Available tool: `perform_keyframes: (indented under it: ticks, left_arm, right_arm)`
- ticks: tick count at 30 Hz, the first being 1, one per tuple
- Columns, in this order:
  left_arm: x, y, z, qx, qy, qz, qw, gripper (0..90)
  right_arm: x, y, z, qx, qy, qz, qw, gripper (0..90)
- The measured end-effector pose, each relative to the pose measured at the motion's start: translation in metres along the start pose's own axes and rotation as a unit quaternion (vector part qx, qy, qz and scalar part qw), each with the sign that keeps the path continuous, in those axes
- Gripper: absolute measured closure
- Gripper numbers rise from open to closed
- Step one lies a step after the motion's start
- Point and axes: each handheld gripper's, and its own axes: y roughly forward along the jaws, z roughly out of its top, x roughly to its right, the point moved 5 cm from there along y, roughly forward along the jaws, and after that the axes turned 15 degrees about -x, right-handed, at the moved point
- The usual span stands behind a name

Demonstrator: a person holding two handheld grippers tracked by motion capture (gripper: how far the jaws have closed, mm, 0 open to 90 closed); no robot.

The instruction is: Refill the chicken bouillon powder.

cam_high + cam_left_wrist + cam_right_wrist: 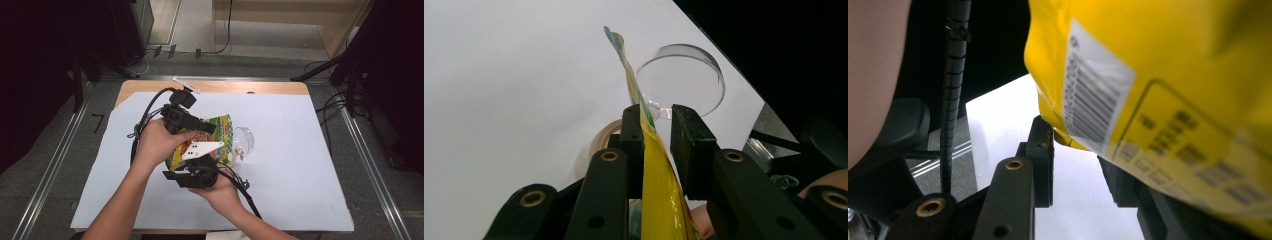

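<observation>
Desk [300, 87] is covered by a white sheet [280, 170], wood showing along the far edge. Both forearms come in from the bottom of the high view, hands meeting mid-desk.

Yellow snack bag [220, 131] is held up off the sheet between the two hands, tilted, printed face up, mouth end toward the clear glass cup [245, 140] that sits just beyond it. The left gripper view has a tape roll [599, 145] on the sheet, just this side of the cup [681, 80].

Left claw [202, 127] is on the bag's upper edge: the thin bag edge [644, 130] runs up between the jaws and lies against the near jaw, with a gap to the other. Looks like a pinch, but I can't tell if it's truly clamped.

Right claw [192, 175] is under the bag's lower end. In the right gripper view the barcode side of the bag [1158, 90] hangs over the jaws and hides one of them; jaws stand apart, grip unclear, can't tell.

Status, my read: pickup is done, bag is lifted and lined up toward the cup. Can't see whether the top is open. No contents visible in the cup, so opening and/or pouring is still left.
</observation>
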Motion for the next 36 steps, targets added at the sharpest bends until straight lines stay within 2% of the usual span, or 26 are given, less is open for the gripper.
perform_keyframes:
  ticks: [7, 17, 36]
  left_arm:
    - [0.0026, -0.0006, -0.001, -0.002, -0.001, 0.004, 1.0, 76.6]
    - [-0.0017, 0.0006, -0.0001, -0.004, -0.005, 0.0, 1.0, 76.7]
    - [0.0044, 0.0, -0.0012, -0.006, 0.002, 0.007, 1.0, 76.6]
  right_arm:
    - [-0.0016, 0.0002, -0.0002, 0.0, -0.001, 0.005, 1.0, 69.7]
    - [-0.0027, -0.0004, 0.0011, 0.0, -0.001, 0.006, 1.0, 70.5]
    - [-0.0027, 0.0034, 0.0001, 0.009, 0.001, 0.003, 1.0, 72.3]
